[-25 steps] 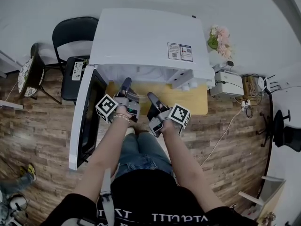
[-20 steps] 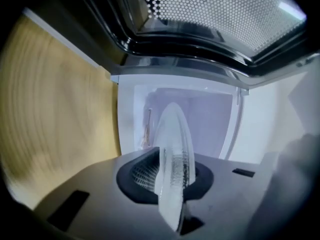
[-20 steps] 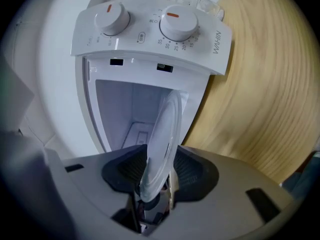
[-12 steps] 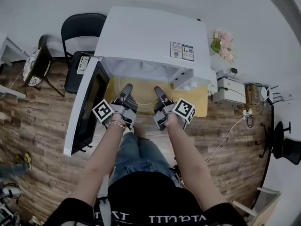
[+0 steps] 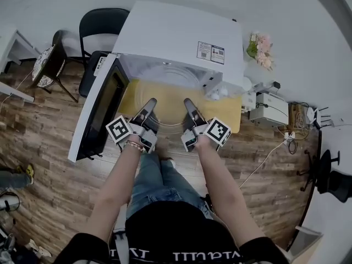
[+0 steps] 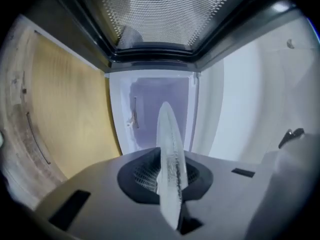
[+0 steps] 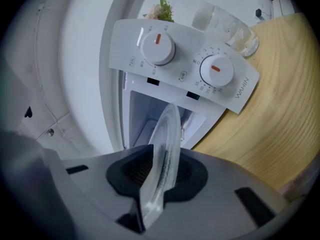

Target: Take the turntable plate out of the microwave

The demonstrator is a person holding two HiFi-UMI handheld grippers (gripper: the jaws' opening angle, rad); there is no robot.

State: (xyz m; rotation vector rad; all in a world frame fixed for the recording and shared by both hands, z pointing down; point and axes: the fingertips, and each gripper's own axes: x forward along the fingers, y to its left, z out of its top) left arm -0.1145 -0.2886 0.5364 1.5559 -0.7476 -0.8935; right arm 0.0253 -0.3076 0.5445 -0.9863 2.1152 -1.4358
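The clear glass turntable plate (image 5: 168, 95) hangs half out of the white microwave (image 5: 181, 34), above the wooden tabletop (image 5: 231, 114). My left gripper (image 5: 149, 104) is shut on its near rim on the left. My right gripper (image 5: 188, 104) holds the rim on the right, its jaws still closing on the glass. In the left gripper view the plate (image 6: 167, 134) stands edge-on between the jaws (image 6: 171, 184), with the open cavity (image 6: 160, 104) behind it. The right gripper view shows the plate (image 7: 165, 134) edge-on in its jaws (image 7: 155, 184), below the panel with two knobs (image 7: 185, 66).
The microwave door (image 5: 99, 114) swings open to the left, its mesh window (image 6: 160, 14) close to my left gripper. A glass cup (image 7: 220, 21) and flowers (image 5: 259, 51) stand right of the microwave. A black chair (image 5: 102, 26) and a white box (image 5: 269, 108) flank the table.
Both grippers have drawn back toward the person and lifted a little, bringing the plate out of the cavity; it was hidden inside a second ago.
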